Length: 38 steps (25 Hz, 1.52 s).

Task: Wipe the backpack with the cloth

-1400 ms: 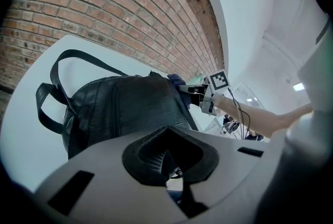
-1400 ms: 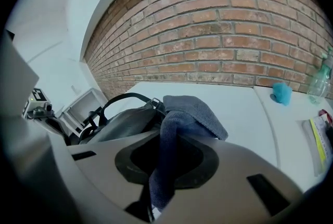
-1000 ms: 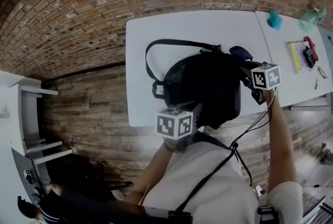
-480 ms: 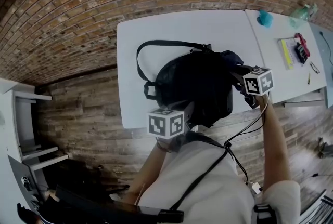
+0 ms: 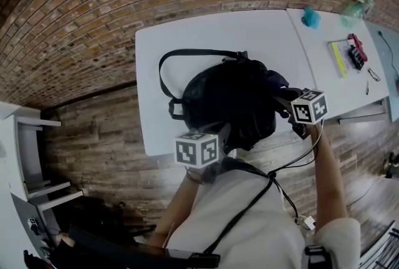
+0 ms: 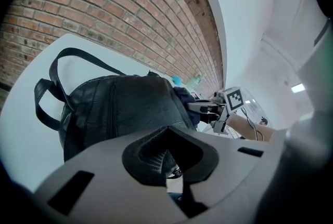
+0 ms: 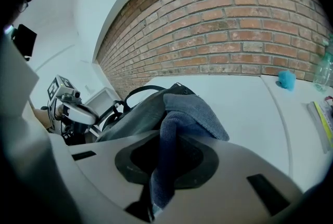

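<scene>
While the cloth (image 7: 183,114) lay against the backpack (image 5: 229,102) on the table (image 5: 187,37), right gripper (image 7: 151,206) jaws clamped it; left gripper (image 6: 174,186) jaws pinched backpack fabric; wiping prob. barely underway, most left.

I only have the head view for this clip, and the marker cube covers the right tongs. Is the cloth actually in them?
Observer: Yes. In the right gripper view the right tongs are shut on the blue-grey cloth, which runs up out of them.
Reviewer: Does it touch the backpack?
Observer: Its free end lies folded on top of the black backpack.
Reviewer: And the left tongs?
Observer: The left gripper view shows the left tongs apparently pinching a fold of the backpack's mesh fabric.
</scene>
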### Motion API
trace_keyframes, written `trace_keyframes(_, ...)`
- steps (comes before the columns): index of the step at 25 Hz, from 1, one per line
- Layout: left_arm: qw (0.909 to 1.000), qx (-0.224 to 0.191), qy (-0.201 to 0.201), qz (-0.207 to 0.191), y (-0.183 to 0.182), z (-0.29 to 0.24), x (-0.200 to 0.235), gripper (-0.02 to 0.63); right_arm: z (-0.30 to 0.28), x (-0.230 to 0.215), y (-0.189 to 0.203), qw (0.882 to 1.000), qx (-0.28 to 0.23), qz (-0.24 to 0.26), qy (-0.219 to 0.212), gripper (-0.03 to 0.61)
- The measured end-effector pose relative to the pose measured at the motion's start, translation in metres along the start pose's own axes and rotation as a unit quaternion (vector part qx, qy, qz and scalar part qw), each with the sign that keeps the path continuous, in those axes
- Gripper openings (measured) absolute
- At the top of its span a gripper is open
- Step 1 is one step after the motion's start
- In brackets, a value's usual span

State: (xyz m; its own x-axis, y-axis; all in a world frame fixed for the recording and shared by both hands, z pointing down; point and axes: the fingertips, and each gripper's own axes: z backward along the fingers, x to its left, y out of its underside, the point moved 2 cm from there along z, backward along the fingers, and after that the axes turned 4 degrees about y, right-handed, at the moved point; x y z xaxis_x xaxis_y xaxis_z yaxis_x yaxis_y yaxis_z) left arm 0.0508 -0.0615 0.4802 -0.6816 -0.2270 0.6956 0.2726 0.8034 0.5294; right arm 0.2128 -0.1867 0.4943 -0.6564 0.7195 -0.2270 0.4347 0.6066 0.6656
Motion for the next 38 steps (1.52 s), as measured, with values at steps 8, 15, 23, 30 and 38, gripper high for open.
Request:
trace_keyframes(8,1.0000,0.000,-0.001,-0.001,0.004,-0.002,-0.005,0.005,0.012,0.013,0.022,1.000,0.004,0.001,-0.010,0.055)
trace_keyframes(15,1.0000,0.000,-0.003,-0.001,0.009,-0.004,-0.009,0.005,0.024,0.024,0.042,1.000,0.007,-0.009,-0.023,0.055)
trace_keyframes(23,1.0000,-0.001,-0.002,0.001,0.011,-0.005,-0.012,0.005,0.034,0.032,0.061,0.999,0.008,-0.029,-0.032,0.055)
trace_keyframes(30,1.0000,0.001,-0.003,0.002,0.013,-0.008,-0.012,0.005,0.042,0.039,0.076,0.999,0.017,-0.028,-0.039,0.055)
trace_keyframes(38,1.0000,0.002,-0.006,0.007,0.015,-0.010,-0.009,0.005,0.051,0.049,0.088,0.998,0.028,-0.031,-0.055,0.055)
